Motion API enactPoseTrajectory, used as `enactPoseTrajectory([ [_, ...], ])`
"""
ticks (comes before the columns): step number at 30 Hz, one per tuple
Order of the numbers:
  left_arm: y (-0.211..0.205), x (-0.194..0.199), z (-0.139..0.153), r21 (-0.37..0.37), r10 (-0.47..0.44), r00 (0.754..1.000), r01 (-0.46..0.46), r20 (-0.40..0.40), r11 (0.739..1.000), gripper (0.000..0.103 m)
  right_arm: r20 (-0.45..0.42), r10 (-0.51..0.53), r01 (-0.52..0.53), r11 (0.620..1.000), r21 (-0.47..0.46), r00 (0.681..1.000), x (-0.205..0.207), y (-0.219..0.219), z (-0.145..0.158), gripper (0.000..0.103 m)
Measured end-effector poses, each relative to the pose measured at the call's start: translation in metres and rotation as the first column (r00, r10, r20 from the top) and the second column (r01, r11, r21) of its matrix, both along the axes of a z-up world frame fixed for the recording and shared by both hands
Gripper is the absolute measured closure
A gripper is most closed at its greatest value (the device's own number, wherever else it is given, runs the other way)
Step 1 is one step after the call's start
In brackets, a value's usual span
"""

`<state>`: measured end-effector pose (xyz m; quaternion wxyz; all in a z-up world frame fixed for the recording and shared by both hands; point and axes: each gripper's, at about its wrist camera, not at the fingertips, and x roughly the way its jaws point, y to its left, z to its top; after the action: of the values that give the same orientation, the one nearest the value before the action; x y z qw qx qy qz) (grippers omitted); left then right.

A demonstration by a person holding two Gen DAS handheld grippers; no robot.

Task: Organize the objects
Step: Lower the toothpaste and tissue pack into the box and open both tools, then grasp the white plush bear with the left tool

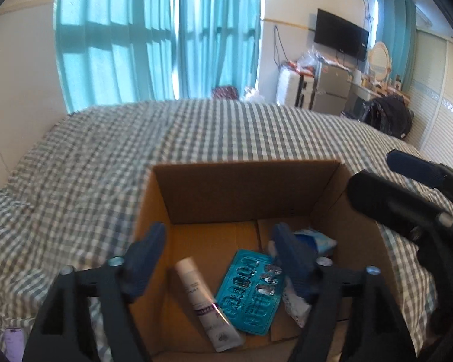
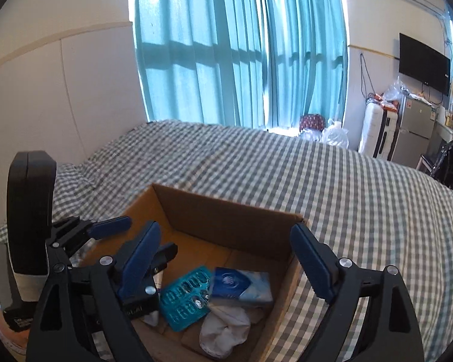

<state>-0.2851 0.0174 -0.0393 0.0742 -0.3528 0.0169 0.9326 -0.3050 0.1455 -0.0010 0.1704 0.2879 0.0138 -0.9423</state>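
An open brown cardboard box [image 1: 247,199] sits on a bed covered in grey-and-white checked fabric [image 1: 105,157]. Inside it lie four things. A white squeeze tube with a purple band [image 1: 207,304] has its long axis running from the near right corner up toward the far left, cap end farthest from the left camera; its print is too blurred to read. Touching it on the right is a teal blister pack of pills [image 1: 249,292], several pockets burst to silver foil, its embossed lettering illegible. A blue-and-white soft tissue packet [image 2: 241,286] bears a round logo that cannot be read, and a crumpled white cloth [image 2: 225,331] lies just in front of it.

The left gripper [image 1: 219,235] hangs over the box with its jaws wide apart, holding nothing — the right gripper [image 2: 226,235] likewise, spread and empty above the box's near edge.
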Motion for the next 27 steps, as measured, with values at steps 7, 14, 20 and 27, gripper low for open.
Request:
enactPoseTrajectory([
  [7,-0.023,0.039,0.041,0.02,0.079,0.996,-0.078,-0.05,0.997,0.009,-0.083,-0.015,0.017,0.999,0.03,0.996,0.046,0.013,0.053,0.013],
  [14,-0.023,0.092,0.081,0.016,0.102,0.987,-0.101,-0.125,0.995,0.006,-0.141,-0.02,0.03,0.997,0.068,0.99,0.104,0.028,0.092,0.012],
  [20,-0.024,0.129,0.086,0.005,0.121,0.983,-0.122,-0.14,0.993,0.005,-0.151,-0.004,0.024,0.992,0.127,0.989,0.146,0.031,0.094,0.012],
  [27,-0.017,0.154,0.043,-0.042,0.132,0.989,-0.135,-0.074,0.99,0.005,-0.09,-0.002,0.018,0.985,0.172,0.996,0.177,0.035,0.047,0.012],
])
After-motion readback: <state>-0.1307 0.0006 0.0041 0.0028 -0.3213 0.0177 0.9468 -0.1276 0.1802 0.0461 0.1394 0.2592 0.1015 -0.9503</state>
